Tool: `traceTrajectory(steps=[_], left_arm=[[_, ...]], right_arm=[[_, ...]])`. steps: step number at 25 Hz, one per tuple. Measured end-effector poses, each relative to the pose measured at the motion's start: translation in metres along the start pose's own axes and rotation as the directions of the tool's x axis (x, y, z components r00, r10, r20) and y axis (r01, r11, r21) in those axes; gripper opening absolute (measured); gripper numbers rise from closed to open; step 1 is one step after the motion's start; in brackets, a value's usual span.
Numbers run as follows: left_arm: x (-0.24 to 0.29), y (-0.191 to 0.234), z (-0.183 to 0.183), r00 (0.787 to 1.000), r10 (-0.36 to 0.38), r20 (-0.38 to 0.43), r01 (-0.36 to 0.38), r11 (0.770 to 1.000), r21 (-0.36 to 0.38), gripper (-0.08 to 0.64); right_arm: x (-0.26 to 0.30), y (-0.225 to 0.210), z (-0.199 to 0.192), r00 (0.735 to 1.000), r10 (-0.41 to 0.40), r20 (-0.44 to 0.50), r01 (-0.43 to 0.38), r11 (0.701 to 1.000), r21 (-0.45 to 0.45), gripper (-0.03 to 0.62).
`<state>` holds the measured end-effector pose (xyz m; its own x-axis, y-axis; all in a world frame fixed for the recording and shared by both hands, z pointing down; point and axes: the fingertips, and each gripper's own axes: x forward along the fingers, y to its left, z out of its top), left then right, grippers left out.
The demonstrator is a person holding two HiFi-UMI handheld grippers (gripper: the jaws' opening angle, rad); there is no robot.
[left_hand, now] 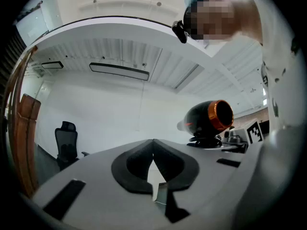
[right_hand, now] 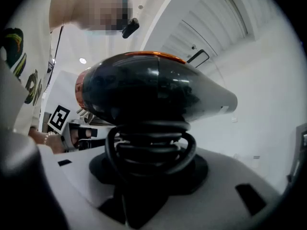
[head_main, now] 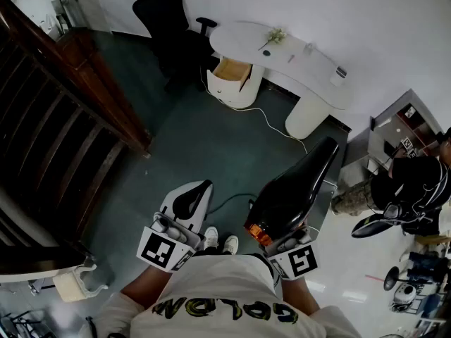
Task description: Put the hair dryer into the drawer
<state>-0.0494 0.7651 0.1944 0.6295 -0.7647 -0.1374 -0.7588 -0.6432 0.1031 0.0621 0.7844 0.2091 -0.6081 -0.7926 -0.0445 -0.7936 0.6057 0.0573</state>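
R gripper [right_hand: 149, 176] clamped on hair dryer [right_hand: 153, 92] at cord-wound handle [right_hand: 149, 147], level for carry twd open drawer [head_main: 232, 71]. L gripper [left_hand: 153, 150] closed, empty.

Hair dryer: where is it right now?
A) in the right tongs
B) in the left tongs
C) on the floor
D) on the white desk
A: the hair dryer sits clamped in the right tongs, while the left tongs are shut on nothing.
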Motion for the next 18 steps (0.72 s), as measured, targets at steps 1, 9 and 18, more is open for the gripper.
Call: traceTrajectory(steps=[1,9,18], left_arm=[[0.0,0.006,-0.001,1.0,0.0,-0.001,0.0,1.0,-0.002,0.012],[0.008,0.044,-0.004,1.0,-0.016,-0.012,0.016,1.0,-0.012,0.012],[0.051,0.071,-0.011,1.0,-0.024,-0.009,0.024,1.0,-0.015,0.012]], right_arm=[[0.006,0.001,-0.001,1.0,-0.005,-0.001,0.005,1.0,-0.003,0.233],[0.042,-0.007,-0.006,0.999,-0.053,-0.004,0.053,0.999,0.012,0.236],[0.078,-0.047,-0.014,0.997,-0.077,-0.001,0.077,0.997,0.01,0.236]])
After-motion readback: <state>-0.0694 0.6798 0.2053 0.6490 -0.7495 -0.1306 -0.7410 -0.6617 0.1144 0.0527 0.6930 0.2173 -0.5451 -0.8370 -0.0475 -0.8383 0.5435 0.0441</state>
